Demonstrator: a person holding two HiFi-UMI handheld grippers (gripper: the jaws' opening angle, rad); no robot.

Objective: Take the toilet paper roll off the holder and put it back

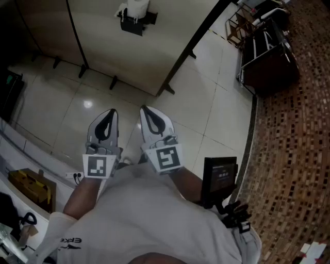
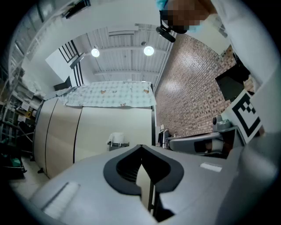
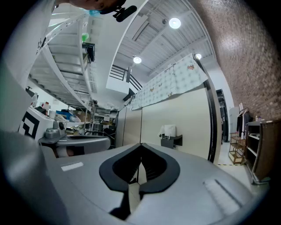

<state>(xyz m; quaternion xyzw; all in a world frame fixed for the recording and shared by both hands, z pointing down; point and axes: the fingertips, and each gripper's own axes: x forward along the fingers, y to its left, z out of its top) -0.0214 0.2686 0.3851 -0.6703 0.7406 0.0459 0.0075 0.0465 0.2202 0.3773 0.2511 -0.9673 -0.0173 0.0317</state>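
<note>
A white toilet paper roll point(image 1: 137, 7) sits on a black holder point(image 1: 135, 23) fixed to a beige partition wall, at the top of the head view. The same roll point(image 2: 117, 138) and holder point(image 2: 119, 145) show small and far off in the left gripper view, and the roll point(image 3: 169, 130) on its holder point(image 3: 171, 140) likewise in the right gripper view. My left gripper point(image 1: 113, 112) and right gripper point(image 1: 143, 109) are held side by side close to my body, well short of the wall. Both are shut with nothing between the jaws.
The beige partition wall point(image 1: 154, 56) stands on black feet over a glossy tiled floor point(image 1: 196, 108). A dark rack point(image 1: 265, 54) stands at the right by a brick-patterned floor. A white counter with a cardboard box point(image 1: 32, 186) lies at the lower left.
</note>
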